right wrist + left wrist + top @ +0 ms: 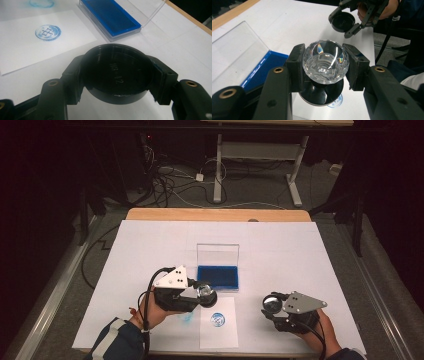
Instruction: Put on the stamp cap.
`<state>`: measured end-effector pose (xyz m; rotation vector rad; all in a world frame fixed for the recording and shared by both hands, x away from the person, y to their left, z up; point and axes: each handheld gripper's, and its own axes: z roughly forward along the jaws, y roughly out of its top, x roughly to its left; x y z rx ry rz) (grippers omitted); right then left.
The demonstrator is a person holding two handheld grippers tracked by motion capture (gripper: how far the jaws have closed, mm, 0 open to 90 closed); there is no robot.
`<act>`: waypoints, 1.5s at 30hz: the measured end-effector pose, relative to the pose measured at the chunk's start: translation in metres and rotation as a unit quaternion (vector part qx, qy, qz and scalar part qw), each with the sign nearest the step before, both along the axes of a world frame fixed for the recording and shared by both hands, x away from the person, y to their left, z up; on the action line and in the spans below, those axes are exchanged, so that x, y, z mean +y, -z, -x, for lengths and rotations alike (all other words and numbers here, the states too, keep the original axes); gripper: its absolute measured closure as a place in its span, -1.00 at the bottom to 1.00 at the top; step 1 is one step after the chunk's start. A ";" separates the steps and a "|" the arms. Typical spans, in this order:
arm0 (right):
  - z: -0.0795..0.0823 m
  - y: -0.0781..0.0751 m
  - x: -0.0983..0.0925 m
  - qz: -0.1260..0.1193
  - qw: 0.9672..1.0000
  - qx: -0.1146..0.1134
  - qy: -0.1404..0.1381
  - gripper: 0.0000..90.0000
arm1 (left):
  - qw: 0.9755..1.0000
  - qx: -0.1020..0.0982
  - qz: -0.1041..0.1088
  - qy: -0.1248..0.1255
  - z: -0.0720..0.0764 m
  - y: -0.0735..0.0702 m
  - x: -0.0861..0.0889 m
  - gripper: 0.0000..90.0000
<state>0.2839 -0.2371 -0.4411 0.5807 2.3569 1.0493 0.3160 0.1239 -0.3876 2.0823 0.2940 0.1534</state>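
Note:
My left gripper (205, 295) (325, 67) is shut on a stamp (204, 291) (325, 60) with a clear faceted crystal knob and a round black base, held just above the table. My right gripper (272, 305) (116, 75) is shut on a round black cap (271, 303) (116, 71), its hollow side facing the camera; the cap (342, 21) also appears beyond the stamp. Between the hands lies a small white paper (218, 325) (22, 52) bearing a round blue stamp print (217, 319) (48, 32). Behind it sits a blue ink pad (217, 276) (112, 16) with its clear lid (217, 254) standing open.
A large white sheet (285, 250) covers the wooden table (215, 214). A faint blue smear (187, 317) marks the sheet left of the small paper. Beyond the table are cables and a desk frame (260, 165) on the floor.

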 end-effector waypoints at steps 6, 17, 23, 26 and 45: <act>-0.007 0.002 0.017 -0.007 1.000 0.010 -0.014 -0.16 | 1.000 -0.005 0.017 0.006 -0.001 -0.010 -0.006 0.20; -0.014 0.002 0.053 -0.019 0.999 0.010 -0.042 -0.16 | 0.999 -0.001 0.037 0.028 -0.005 -0.011 -0.029 0.20; -0.015 0.003 0.069 -0.027 0.998 0.012 -0.055 -0.16 | 0.998 0.010 0.043 0.042 -0.010 -0.006 -0.043 0.20; -0.016 0.003 0.074 -0.031 0.998 0.015 -0.053 -0.16 | 0.998 0.014 0.047 0.046 -0.013 -0.003 -0.049 0.20; -0.016 0.004 0.079 -0.052 0.996 0.029 -0.061 -0.16 | 0.997 0.011 0.053 0.056 -0.012 0.014 -0.069 0.20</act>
